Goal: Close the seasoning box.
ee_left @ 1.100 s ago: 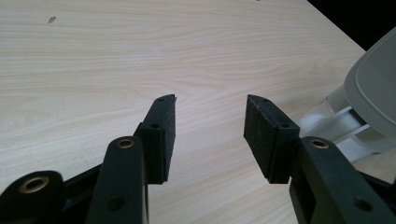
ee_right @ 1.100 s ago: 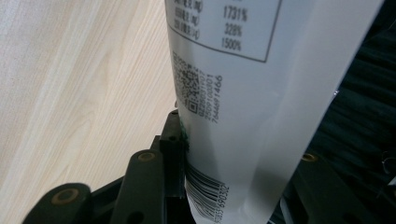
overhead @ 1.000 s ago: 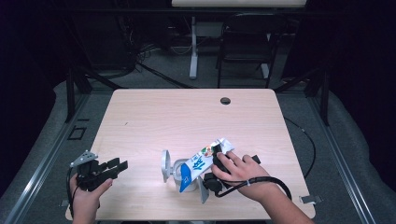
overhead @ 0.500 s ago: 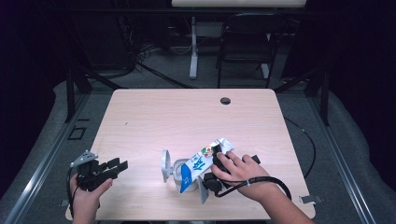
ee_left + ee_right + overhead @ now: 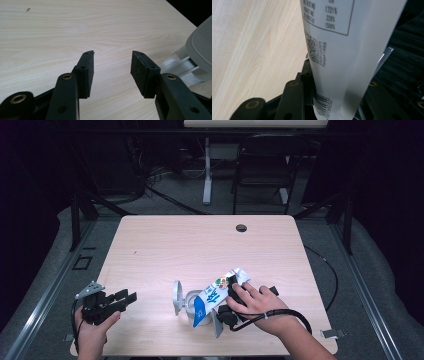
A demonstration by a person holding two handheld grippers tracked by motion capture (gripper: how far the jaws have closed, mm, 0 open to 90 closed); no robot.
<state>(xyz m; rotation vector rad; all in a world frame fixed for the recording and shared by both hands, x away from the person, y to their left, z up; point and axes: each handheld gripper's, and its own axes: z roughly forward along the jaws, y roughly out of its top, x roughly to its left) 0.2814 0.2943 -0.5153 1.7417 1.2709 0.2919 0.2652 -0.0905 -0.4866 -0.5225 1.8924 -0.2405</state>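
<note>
A white pouch [image 5: 216, 294] with blue print lies tilted near the table's front middle, its blue end down by a white and grey fixture [image 5: 179, 299]. My right gripper [image 5: 220, 309], under the person's hand, is shut on the pouch. In the right gripper view the pouch [image 5: 337, 45], with its barcode and QR code, stands between the black jaws of the right gripper [image 5: 332, 75]. Those jaws have just been closing on it. At the front left corner my left gripper [image 5: 126, 298] is open and empty. In its own view the left gripper [image 5: 112, 62] points at bare wood, with the fixture [image 5: 197, 47] at the right edge.
The light wooden table [image 5: 200, 245] has a dark cable hole [image 5: 241, 227] near its far edge. A black cable [image 5: 280, 315] loops off the right gripper. Behind the table stand a chair [image 5: 265, 170] and a white post [image 5: 207, 170].
</note>
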